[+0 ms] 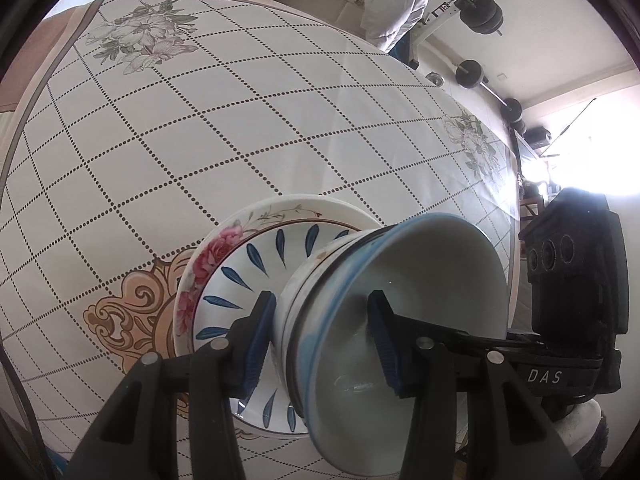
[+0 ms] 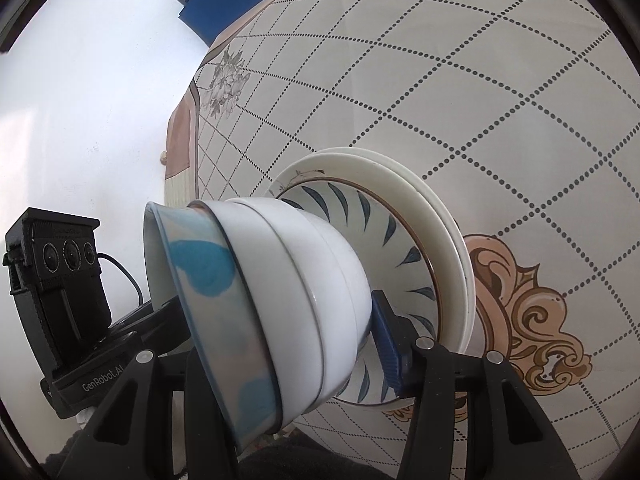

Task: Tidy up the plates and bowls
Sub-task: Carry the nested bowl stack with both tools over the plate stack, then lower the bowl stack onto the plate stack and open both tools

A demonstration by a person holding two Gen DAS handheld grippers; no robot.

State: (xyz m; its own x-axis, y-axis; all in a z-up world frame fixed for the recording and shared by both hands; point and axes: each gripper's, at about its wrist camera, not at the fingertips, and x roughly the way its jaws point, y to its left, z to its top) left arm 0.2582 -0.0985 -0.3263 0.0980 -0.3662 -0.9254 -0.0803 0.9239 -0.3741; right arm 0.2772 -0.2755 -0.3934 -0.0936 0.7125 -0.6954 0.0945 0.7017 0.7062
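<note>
The left gripper point(image 1: 320, 340) is clamped across the rim of the nested bowl stack point(image 1: 360, 320): one pad point(image 1: 256, 336) bears on the outer wall and the other sits inside the top blue-glazed bowl point(image 1: 420, 280). The right gripper point(image 2: 280, 340) straddles the same bowl stack point(image 2: 280, 288) from the opposite side. One blue pad point(image 2: 386, 340) presses the white bottom bowl point(image 2: 344, 272); its partner is hidden behind the stack, so closure cannot be confirmed. The stack sits on the blue-leaf plate point(image 1: 256, 264), itself stacked on the rose-pattern plate point(image 1: 208, 264) on the tablecloth point(image 1: 200, 140). The two-sided hold probably steadies the stack (glazed ceramic slides easily) while it settles onto the plates.
</note>
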